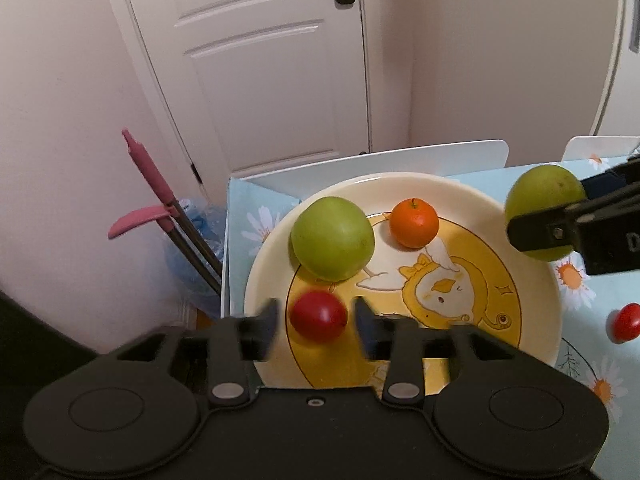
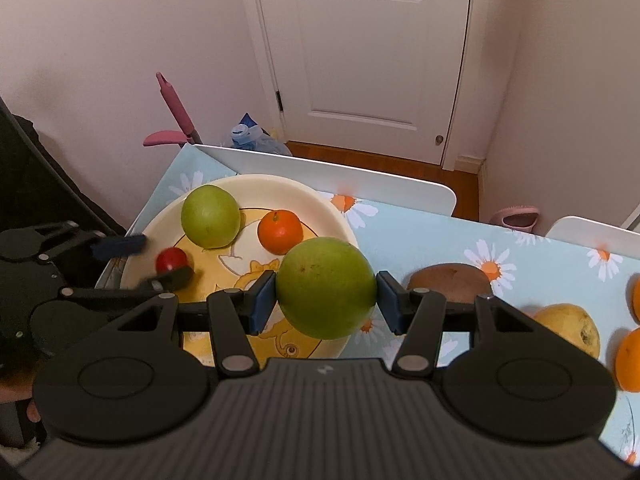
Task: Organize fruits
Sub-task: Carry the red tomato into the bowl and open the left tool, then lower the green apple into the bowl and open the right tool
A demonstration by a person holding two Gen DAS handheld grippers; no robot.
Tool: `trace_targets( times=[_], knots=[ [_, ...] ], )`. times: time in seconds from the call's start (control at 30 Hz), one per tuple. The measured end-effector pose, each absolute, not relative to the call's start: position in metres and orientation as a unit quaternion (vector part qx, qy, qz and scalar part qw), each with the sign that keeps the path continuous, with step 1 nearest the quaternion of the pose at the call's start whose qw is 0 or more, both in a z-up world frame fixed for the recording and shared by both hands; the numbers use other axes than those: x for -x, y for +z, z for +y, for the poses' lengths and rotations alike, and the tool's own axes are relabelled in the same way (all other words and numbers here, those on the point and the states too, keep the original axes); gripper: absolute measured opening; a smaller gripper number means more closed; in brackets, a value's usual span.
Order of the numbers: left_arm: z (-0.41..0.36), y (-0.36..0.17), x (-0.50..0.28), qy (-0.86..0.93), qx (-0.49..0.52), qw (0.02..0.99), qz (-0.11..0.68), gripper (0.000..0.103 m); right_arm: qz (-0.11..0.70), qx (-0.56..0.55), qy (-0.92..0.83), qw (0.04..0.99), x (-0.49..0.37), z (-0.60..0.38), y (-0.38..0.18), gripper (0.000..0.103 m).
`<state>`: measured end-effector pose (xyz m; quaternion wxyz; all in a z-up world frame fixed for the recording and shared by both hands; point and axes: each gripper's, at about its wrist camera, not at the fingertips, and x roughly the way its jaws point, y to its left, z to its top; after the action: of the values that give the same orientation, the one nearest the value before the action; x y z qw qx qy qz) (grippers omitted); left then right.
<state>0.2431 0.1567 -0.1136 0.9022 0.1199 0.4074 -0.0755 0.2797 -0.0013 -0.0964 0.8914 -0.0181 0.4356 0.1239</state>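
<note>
A cream plate with a yellow duck drawing holds a green apple, a mandarin and a small red fruit. My left gripper is open low over the plate. The red fruit lies between its fingers, with a gap on each side. My right gripper is shut on a second green apple, held above the plate's right rim.
On the daisy tablecloth right of the plate lie a brown fruit, a yellow pear, oranges and another red fruit. White chair backs line the far edge. A pink-handled broom leans by the wall.
</note>
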Motion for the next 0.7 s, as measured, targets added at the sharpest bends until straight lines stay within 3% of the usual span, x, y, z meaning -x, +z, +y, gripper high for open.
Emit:
trace_targets(
  times=[0.07,0.23,0.3,0.7],
  knots=[
    [0.155,-0.108,-0.238,-0.077,-0.127,0.907,0.394,0.084,0.435,0.018,0.126,0.891,-0.281,-0.002,-0.095,0.069],
    [0.154,-0.097,-0.227,-0.073,-0.128,0.909,0.391,0.086,0.435,0.021,0.134,0.89,-0.283,-0.004,-0.093,0.069],
    [0.156,-0.092,-0.221,-0.067,-0.124,0.91,0.391,0.097,0.435,0.027,0.138,0.889,-0.285,-0.004,-0.093,0.069],
    [0.16,-0.077,-0.196,-0.049,-0.08,0.917,0.387,0.098,0.437,0.08,0.172,0.879,-0.291,0.012,-0.104,0.069]
  ],
)
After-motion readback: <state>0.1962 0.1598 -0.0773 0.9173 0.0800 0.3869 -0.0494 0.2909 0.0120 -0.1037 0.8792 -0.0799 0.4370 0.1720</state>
